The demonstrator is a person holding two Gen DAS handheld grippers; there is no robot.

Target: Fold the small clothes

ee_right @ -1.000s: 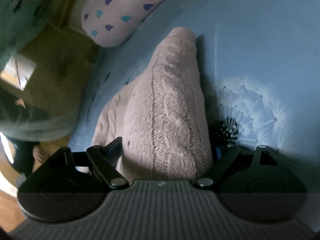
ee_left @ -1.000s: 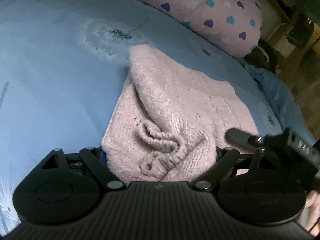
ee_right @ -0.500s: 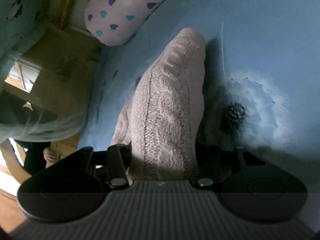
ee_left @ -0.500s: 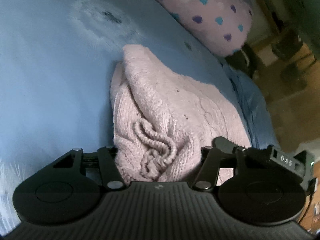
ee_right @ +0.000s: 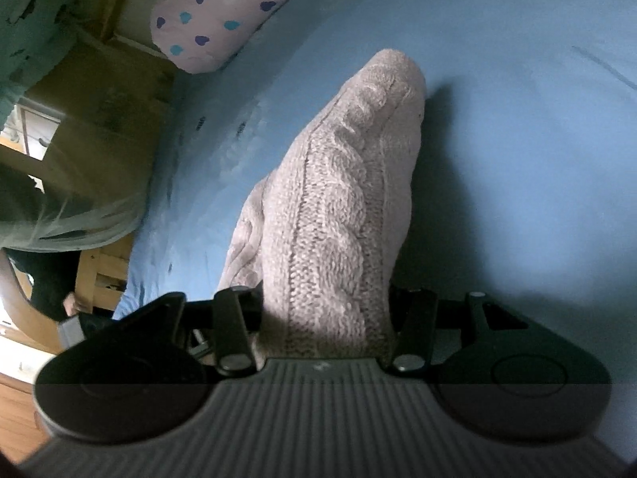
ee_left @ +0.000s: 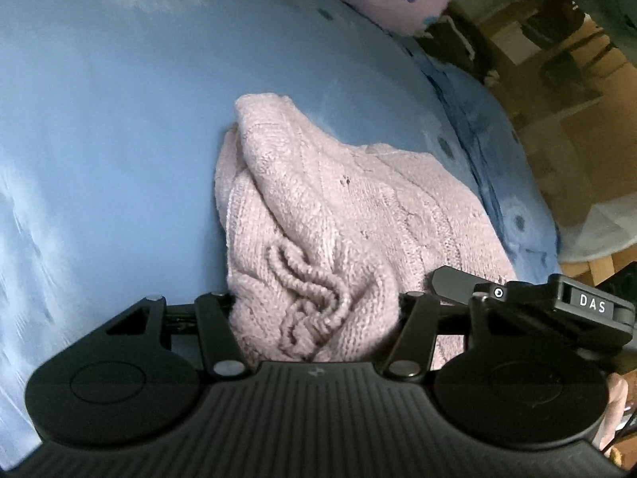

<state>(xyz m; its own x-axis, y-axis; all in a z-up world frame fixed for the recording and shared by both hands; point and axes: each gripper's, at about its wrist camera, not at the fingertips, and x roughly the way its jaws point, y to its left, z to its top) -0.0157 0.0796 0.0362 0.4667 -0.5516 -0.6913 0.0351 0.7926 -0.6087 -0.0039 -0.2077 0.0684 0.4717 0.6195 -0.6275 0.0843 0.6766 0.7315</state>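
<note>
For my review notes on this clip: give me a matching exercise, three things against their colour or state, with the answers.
Things:
1. knitted garment
2. bed sheet
3. pillow
4. left gripper

Descriptions:
A. plain blue, under the clothing
B. pale pink with small hearts
C. pale pink cable knit, bunched up
D. black, closed on a fold of knit

Pairs: 1-C, 2-A, 3-B, 4-D

bed: blue sheet (ee_left: 119, 127) with pale dandelion prints, covers most of both views
pillow: pink pillow (ee_right: 223, 20) with purple and teal hearts, at the bed's far end
floor: wooden floor (ee_left: 613, 75), past the bed edge
light: kinda dim, bright window (ee_right: 28, 135) off to one side
</note>
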